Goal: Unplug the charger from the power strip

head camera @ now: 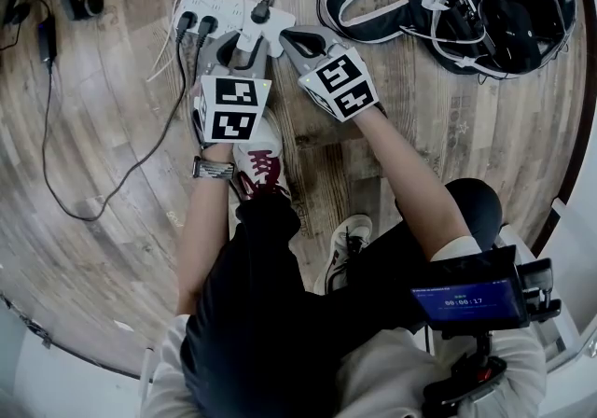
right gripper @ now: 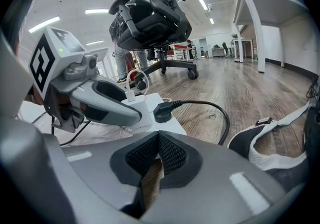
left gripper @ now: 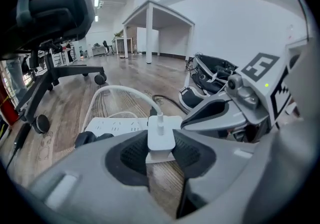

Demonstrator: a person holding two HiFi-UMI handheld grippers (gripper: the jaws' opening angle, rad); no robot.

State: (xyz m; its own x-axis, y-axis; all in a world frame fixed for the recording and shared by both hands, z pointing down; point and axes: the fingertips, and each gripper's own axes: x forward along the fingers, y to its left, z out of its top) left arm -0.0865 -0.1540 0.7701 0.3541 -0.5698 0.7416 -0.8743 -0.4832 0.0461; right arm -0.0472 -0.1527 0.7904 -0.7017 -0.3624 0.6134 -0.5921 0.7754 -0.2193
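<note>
Where the long white plastic power strip [head camera: 219, 7] lies on the grained plank floor [head camera: 112, 127], the boxy white charger [left gripper: 161, 135] stands plugged in towards its right end, with a smooth white cable [left gripper: 125, 90] arcing away from its top. The left gripper [head camera: 241, 50] is clamped on it, textured black pads [left gripper: 132, 155] pressed to both flat sides. Just right of it, the right gripper [right gripper: 159, 155] has its jaws together, tips near the strip's corner and a black moulded plug [right gripper: 162, 112].
</note>
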